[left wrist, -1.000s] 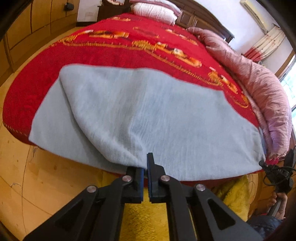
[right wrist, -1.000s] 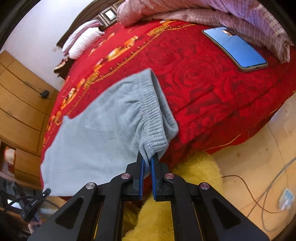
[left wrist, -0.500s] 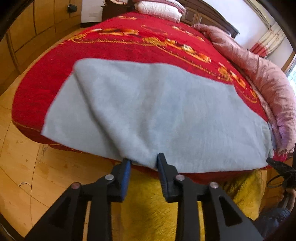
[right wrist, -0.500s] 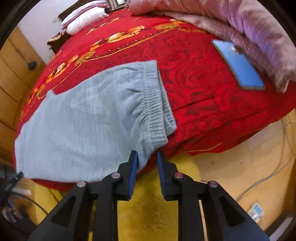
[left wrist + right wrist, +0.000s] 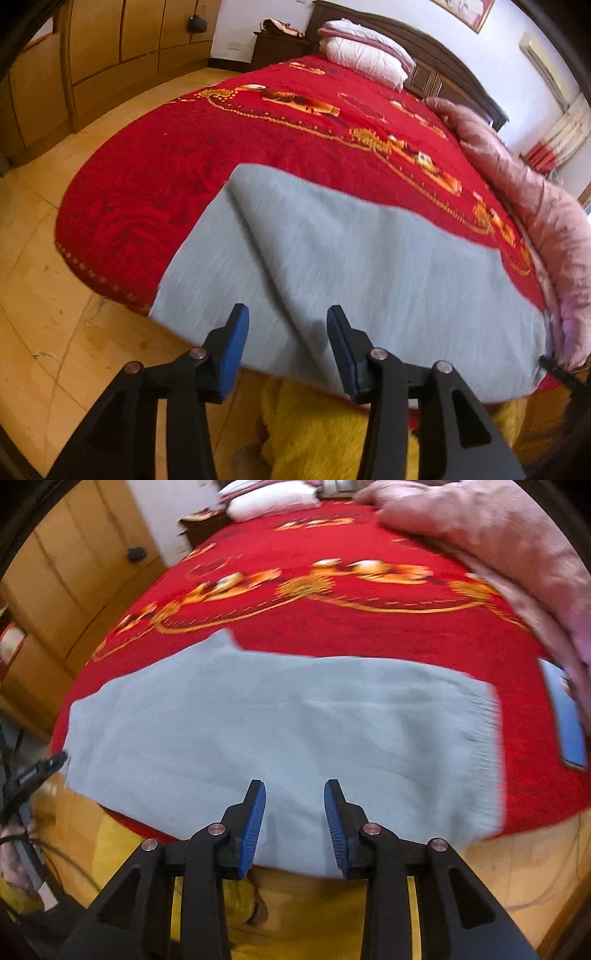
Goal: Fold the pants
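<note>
Just ahead of both spread grippers, left gripper (image 5: 284, 345) and right gripper (image 5: 294, 821), the soft, limp pants (image 5: 280, 731) probably need pinching at an edge.

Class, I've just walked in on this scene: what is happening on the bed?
A person with a hand-held gripper in each hand is folding grey pants on a red bedspread. The pants lie flat near the bed's edge, the elastic waistband toward a phone. Both the left hand-held gripper and the right hand-held gripper hover open over the near edge of the fabric, gripping nothing.
</note>
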`<state>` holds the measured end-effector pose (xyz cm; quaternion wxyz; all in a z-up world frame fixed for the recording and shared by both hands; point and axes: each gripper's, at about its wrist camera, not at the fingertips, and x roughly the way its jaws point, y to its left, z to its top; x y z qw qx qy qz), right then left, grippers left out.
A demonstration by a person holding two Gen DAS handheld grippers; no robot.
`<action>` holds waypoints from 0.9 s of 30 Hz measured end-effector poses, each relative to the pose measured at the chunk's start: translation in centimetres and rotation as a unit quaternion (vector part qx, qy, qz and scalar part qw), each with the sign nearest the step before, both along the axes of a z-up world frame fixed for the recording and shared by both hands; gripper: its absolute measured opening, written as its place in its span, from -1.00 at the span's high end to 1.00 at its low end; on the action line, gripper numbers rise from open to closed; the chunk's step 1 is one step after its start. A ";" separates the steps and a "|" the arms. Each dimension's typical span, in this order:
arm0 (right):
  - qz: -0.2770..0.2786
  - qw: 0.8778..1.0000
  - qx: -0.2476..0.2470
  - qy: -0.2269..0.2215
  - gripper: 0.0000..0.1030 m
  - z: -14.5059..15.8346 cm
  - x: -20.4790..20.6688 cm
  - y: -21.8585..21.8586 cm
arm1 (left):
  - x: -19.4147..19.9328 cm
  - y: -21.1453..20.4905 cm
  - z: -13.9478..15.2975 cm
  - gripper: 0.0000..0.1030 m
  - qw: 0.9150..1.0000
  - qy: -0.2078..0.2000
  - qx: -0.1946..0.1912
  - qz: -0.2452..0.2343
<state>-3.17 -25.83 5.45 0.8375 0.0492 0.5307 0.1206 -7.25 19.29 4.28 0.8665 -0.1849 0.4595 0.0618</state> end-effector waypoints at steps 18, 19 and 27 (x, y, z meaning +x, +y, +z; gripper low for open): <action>-0.001 0.994 0.102 0.046 0.28 -4.7 1.8 0.4 | 4.6 -4.4 2.6 0.86 0.995 -0.065 0.020 -0.071; 0.000 0.994 0.102 0.044 0.28 -4.6 1.7 0.5 | 4.6 -5.2 2.9 0.86 0.994 -0.067 0.015 -0.085; 0.012 0.997 0.077 0.026 0.10 -4.4 0.9 1.5 | 5.0 -11.8 1.3 0.59 0.982 -0.033 -0.048 -0.179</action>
